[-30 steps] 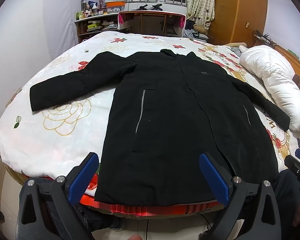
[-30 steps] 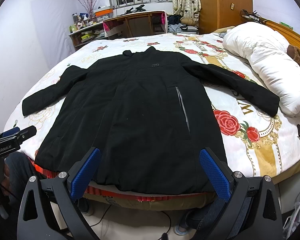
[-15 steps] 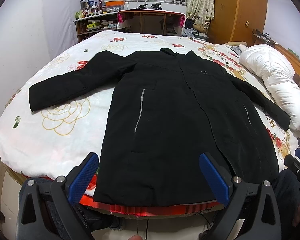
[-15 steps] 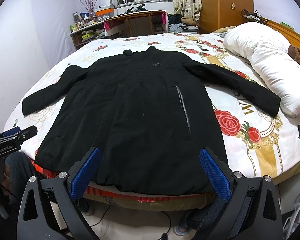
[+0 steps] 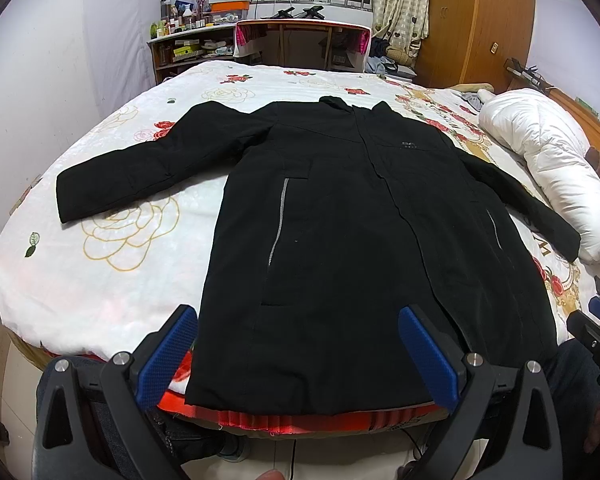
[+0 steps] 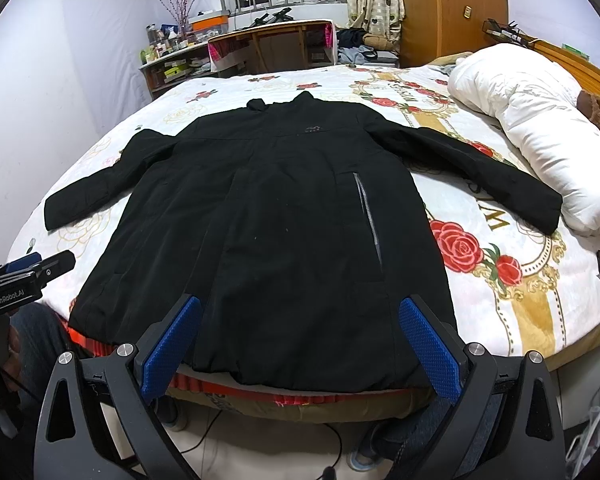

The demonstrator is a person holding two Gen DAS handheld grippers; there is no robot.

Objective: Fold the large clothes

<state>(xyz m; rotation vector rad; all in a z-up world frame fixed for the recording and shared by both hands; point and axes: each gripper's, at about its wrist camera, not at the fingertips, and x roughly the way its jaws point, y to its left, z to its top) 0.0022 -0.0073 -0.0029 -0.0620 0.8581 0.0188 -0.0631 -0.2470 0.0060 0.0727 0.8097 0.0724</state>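
Coat (image 5: 340, 240) black, flat on bed (image 5: 100, 280), sleeves spread, apparently zipped.

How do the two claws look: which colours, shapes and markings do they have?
The left claw and the right claw look the same: black angular frames with triangular cut-outs, silver round bolts, and two fingers with flat blue pads of dotted texture. In the right wrist view, the left claw's side bears white lettering "GenRobot.AI".
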